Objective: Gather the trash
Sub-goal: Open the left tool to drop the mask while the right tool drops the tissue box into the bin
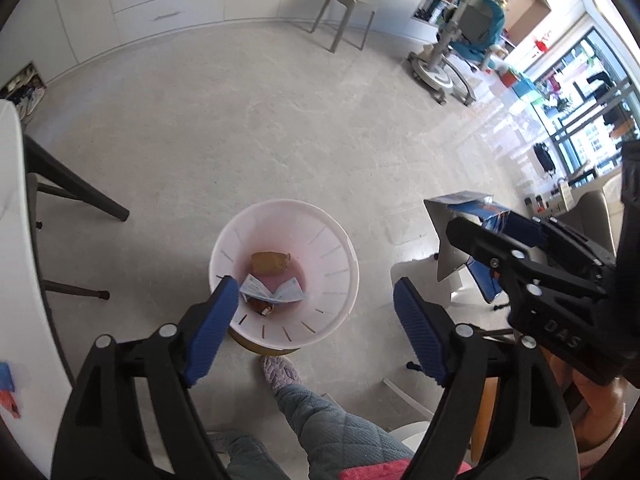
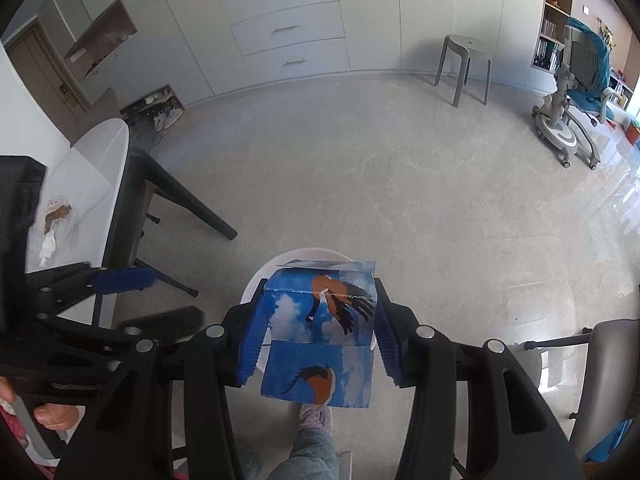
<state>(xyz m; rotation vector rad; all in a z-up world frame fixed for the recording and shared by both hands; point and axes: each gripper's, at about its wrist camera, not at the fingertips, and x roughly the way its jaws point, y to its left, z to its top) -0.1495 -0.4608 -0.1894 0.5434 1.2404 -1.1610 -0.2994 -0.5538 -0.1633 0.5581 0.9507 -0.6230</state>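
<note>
Left gripper point(image 1: 312, 312) fingers spread wide, nothing between – hanging above white bin point(image 1: 344, 256) on floor point(image 1: 240, 140); folded paper point(image 1: 272, 292) and brown wrapper point(image 1: 270, 263) lie inside bin

Right gripper point(image 2: 316, 340) fingers pinching blue bird-print carton point(image 2: 320, 320) by its sides, carton over bin rim at 12 o'clock

Table point(image 2: 92, 184) at 9 o'clock, slippered foot point(image 2: 316, 416) at 6 o'clock

Left hand-held gripper point(image 1: 316, 304) agape, empty

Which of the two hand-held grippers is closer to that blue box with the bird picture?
Right. The right hand-held gripper is clamped on the blue box, above the white bin. The left hand-held gripper hangs open beside it, over the bin.
</note>
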